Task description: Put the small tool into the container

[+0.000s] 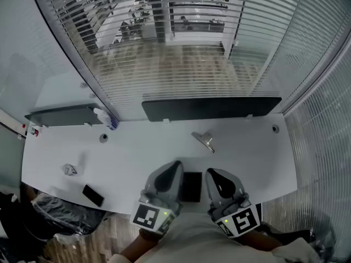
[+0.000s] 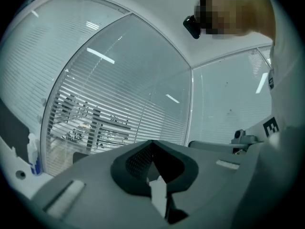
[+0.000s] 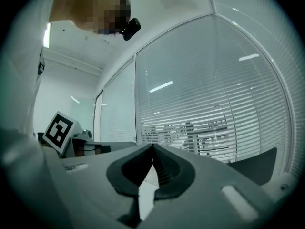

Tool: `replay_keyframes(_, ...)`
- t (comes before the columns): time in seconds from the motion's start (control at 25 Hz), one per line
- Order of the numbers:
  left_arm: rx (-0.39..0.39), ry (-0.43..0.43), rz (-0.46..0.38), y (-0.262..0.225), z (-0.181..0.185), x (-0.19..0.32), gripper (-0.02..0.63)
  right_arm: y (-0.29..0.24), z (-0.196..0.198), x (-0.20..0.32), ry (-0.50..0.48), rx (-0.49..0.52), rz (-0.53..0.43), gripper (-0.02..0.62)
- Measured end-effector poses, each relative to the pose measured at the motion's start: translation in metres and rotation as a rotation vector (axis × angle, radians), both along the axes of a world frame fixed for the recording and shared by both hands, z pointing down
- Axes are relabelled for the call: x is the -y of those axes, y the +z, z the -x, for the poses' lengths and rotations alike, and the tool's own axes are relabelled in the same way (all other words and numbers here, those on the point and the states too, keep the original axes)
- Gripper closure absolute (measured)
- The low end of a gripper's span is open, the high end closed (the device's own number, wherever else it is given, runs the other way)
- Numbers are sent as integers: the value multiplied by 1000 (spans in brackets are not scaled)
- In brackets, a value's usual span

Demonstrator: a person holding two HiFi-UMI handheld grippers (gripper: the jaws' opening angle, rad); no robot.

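Observation:
A small shiny metal tool [image 1: 204, 140] lies on the white table [image 1: 142, 152], right of the middle. Nearer the front edge a flat black rectangular thing [image 1: 192, 186] sits between my two grippers; I cannot tell whether it is the container. My left gripper [image 1: 176, 165] and right gripper [image 1: 210, 172] hover side by side above the front edge, pointing level at the window. Both are short of the tool and touch nothing. In the left gripper view the left gripper [image 2: 152, 143] has its jaws meeting at the tip. The right gripper [image 3: 153, 147] looks the same in its own view.
A long black screen [image 1: 211, 107] stands along the table's back edge, with glass walls and blinds behind it. A dark tray [image 1: 63, 115] and a blue-and-white bottle [image 1: 109, 119] sit at back left. A black phone-like slab [image 1: 93, 195] and a small crumpled object [image 1: 69, 170] lie at front left.

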State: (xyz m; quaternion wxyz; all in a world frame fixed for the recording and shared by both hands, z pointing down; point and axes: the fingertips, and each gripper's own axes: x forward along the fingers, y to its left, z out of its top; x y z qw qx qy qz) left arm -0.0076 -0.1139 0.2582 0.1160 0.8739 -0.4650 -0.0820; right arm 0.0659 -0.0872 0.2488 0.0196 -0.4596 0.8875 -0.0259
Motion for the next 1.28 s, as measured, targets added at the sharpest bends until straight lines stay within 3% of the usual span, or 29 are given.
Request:
replay_keyframes(0.28,81,47,53,25,-4,14,603,15,-12,28,-25,-57,17,594)
replay_keyframes(0.96,152,157,149,87,-30,78,603,79,-35,102,-26,-132,84,594)
replay_keyframes(1.28,172,182,215,138,-38,98,603,141,-52,135,-22,-235,164,594)
